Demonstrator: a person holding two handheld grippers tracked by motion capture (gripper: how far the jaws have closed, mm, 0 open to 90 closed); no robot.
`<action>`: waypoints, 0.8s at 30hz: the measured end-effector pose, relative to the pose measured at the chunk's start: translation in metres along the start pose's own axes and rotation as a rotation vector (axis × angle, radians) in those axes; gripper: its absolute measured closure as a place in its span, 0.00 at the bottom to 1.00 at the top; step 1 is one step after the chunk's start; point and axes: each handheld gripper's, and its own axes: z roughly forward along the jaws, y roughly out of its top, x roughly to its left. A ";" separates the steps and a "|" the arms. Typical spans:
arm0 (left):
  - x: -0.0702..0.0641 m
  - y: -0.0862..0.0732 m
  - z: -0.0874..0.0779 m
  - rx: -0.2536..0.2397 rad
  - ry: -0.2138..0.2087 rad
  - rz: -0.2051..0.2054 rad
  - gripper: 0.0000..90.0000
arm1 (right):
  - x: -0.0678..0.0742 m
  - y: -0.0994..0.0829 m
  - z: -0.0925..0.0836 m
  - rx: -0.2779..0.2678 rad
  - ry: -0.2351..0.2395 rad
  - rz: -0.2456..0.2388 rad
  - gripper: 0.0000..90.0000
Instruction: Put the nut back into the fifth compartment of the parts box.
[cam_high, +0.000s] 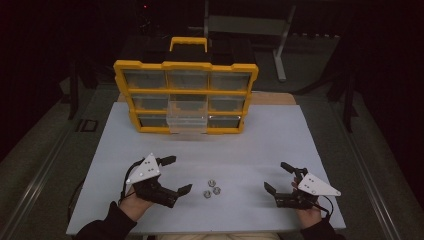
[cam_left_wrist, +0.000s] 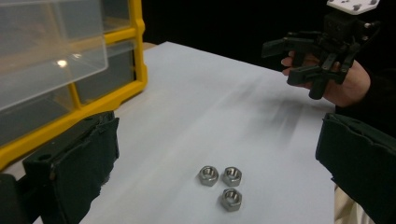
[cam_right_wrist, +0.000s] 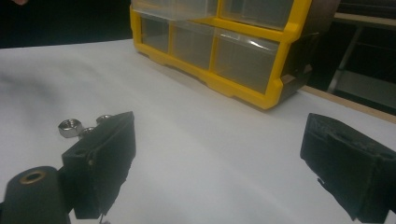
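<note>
So the white table (cam_high: 270, 145) has a yellow drawer cabinet (cam_high: 186, 97) standing at the far edge, nine clear drawers in three rows. The bottom middle drawer (cam_high: 186, 123) is pulled out toward the person, and it looks like the spot the parts go into, though I can't tell what's inside it.

Both sets of tongs sit near the front edge, well apart from each other. The left gripper (cam_high: 175, 175) has its jaws spread wide with nothing between them, and the right gripper (cam_high: 280, 176) is the same, wide apart and holding nothing.

The things to pick up are three small steel nuts (cam_high: 211, 188), lying flat in a tight cluster between the two grippers, a bit closer to the left one. In the left gripper view the nuts (cam_left_wrist: 223, 183) are touching or nearly touching each other, right in front of the jaws.

My take on doing this well: go with the left gripper since it's already lined up. Pick an outside nut, come down so the pads straddle just that one, and squeeze across its flat sides. Grabbing into the middle of the cluster would probably shove the others around.
</note>
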 end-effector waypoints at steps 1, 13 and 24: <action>-0.001 0.001 0.003 0.002 0.000 -0.004 0.00 | 0.000 0.000 0.000 0.000 0.002 -0.002 0.12; -0.011 0.003 0.038 0.093 -0.048 0.036 0.00 | 0.001 0.000 0.002 0.002 0.020 -0.004 0.15; -0.014 -0.015 0.063 0.206 -0.126 0.023 0.07 | 0.001 0.000 0.002 0.000 0.020 -0.003 0.15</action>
